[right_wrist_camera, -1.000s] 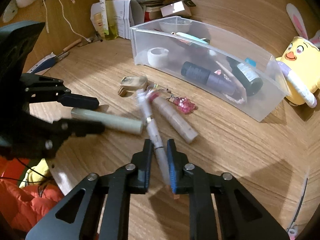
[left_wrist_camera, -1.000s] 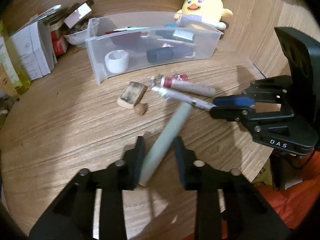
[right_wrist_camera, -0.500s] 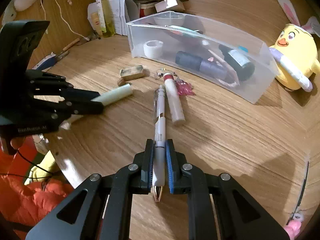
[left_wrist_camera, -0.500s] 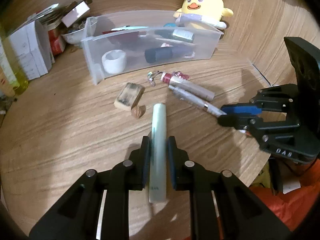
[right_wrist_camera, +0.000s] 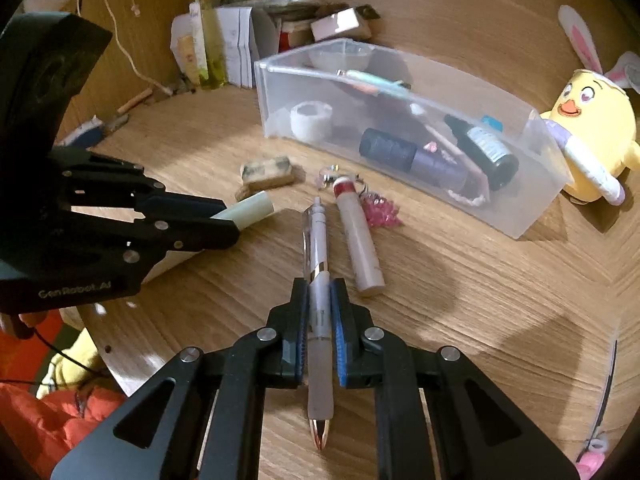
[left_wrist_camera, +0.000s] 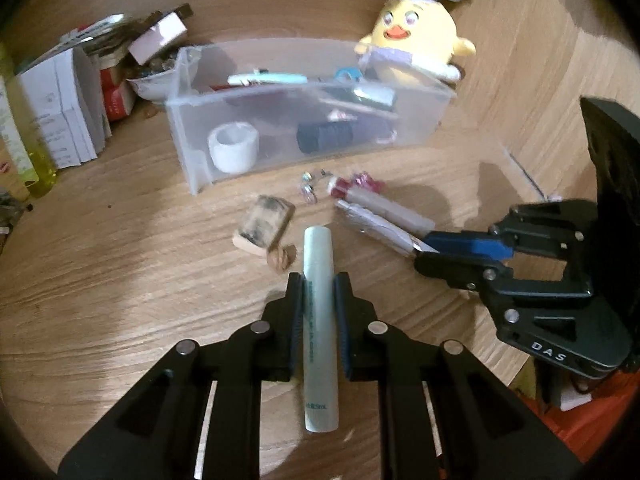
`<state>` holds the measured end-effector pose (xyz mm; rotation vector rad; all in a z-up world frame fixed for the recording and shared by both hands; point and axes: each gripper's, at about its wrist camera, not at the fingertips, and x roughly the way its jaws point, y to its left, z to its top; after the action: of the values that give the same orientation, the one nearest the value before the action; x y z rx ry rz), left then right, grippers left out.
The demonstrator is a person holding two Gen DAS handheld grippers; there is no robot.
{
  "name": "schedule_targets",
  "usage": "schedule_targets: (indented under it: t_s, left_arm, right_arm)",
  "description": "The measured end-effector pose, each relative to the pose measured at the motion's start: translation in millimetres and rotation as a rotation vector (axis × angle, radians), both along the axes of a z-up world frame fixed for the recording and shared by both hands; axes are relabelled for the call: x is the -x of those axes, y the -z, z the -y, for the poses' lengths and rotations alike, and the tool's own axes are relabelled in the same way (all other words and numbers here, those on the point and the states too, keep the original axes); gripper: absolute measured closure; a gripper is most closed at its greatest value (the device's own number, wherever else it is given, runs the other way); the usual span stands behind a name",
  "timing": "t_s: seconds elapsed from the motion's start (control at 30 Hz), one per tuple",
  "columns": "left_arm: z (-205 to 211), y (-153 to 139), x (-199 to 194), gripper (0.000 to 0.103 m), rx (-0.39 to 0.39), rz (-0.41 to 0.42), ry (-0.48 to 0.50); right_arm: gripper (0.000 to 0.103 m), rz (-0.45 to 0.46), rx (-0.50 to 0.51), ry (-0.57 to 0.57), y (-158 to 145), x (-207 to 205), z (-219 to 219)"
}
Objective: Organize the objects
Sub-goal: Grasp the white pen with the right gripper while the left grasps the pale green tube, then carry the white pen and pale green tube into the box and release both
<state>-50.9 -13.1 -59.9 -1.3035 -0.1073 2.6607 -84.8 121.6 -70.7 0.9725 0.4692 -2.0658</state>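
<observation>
A: What did the left wrist view show?

B: The left gripper [left_wrist_camera: 316, 292] had its fingers [left_wrist_camera: 294, 320] clamped on a pale green tube [left_wrist_camera: 318, 320], having just finished closing on it. The tube pointed toward twelve o'clock over the wooden tabletop [left_wrist_camera: 100, 260]. At one o'clock the right gripper [left_wrist_camera: 420, 252] gripped a pen [left_wrist_camera: 376, 224]. A clear bin [left_wrist_camera: 420, 120] sat at twelve o'clock, holding a roll of white tape [left_wrist_camera: 233, 148] and a dark bottle [left_wrist_camera: 324, 136]. A yellow plush chick [left_wrist_camera: 416, 40] stood just behind the bin.

A: And the right wrist view?

B: The right gripper [right_wrist_camera: 319, 308] was clamped on the pen [right_wrist_camera: 318, 248], whose tip pointed back toward six o'clock. Just beside the pen, at one o'clock, lay a red-capped tube [right_wrist_camera: 358, 236] touching a pink charm [right_wrist_camera: 380, 210]. At nine o'clock the left gripper [right_wrist_camera: 224, 220] held the pale green tube [right_wrist_camera: 250, 208]. A smudged eraser [right_wrist_camera: 266, 170] lay at eleven o'clock, the bin [right_wrist_camera: 532, 208] beyond it.
</observation>
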Motion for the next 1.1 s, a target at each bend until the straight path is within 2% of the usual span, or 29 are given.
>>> schedule_targets:
  t_s: [0.43, 0.7, 1.1]
  left_arm:
    - [22, -49, 2, 0.088, -0.082, -0.146, -0.084]
    - [25, -77, 8, 0.088, -0.102, -0.228, -0.093]
    - [26, -114, 26, 0.088, -0.072, -0.332, -0.116]
  right_arm:
    - [0.093, -0.01, 0.166, 0.084, -42, 18, -17]
    - [0.093, -0.076, 0.247, 0.142, -74, 35, -31]
    - [0.093, -0.141, 0.3, 0.198, -104, 65, -37]
